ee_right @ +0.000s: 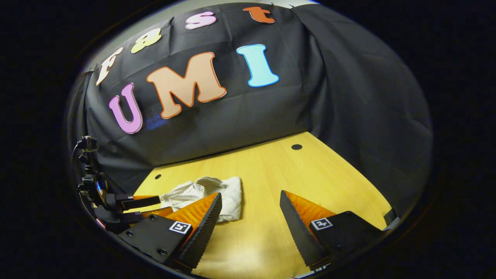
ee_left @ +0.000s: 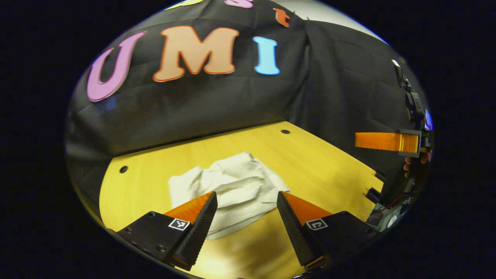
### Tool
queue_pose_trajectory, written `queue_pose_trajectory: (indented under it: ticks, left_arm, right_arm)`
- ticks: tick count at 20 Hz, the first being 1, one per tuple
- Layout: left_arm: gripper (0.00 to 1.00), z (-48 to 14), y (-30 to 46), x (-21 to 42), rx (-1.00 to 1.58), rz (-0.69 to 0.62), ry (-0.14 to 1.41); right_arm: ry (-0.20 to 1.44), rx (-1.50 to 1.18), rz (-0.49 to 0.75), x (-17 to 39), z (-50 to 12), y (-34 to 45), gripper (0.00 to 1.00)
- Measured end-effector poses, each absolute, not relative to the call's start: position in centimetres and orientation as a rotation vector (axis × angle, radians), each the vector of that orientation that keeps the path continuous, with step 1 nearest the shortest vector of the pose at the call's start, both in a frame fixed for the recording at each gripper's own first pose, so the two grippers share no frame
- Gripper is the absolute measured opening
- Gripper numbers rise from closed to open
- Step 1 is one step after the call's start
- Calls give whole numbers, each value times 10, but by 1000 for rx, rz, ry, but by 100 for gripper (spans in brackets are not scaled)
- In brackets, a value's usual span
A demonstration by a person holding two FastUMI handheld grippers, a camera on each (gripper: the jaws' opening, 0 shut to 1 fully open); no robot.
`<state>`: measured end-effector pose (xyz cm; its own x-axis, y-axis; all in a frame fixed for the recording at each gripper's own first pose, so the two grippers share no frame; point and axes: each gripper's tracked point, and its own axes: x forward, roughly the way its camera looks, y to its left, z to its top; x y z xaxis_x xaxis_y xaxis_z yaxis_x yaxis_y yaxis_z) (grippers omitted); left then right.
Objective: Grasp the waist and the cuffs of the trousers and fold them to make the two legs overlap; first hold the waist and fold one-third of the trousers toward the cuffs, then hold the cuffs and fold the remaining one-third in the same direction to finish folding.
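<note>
The white trousers lie in a crumpled heap on the yellow wooden table, just ahead of my left gripper. That gripper is open, raised over the near edge of the cloth, touching nothing. In the right gripper view the same trousers sit left of centre, and my right gripper is open above bare table to their right. Off at the right edge of the left gripper view hangs the right gripper, held by a hand. At the left edge of the right gripper view, the left gripper hovers beside the cloth.
Black cloth walls close the table at the back and on the right. Small dark holes mark the tabletop near its far edge. Brackets and cables sit at the table's right edge.
</note>
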<state>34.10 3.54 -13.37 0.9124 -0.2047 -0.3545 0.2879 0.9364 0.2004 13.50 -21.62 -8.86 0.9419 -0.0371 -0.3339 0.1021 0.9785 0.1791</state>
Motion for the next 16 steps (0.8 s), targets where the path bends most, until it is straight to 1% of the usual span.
queue_pose_trajectory:
  ticks: [4,8,12,16]
  left_arm:
    - [92,-119,119,318,220,-85,333]
    - [92,-96,170,297,161,39,328]
    - [92,-119,184,286,75,76,365]
    - [92,-126,181,286,8,65,375]
  right_arm:
    - [323,168,-23,131,-88,-187,96]
    - [337,152,8,118,-94,-166,96]
    - [347,175,5,110,-102,-155,96]
    - [346,159,-5,103,-102,-154,96]
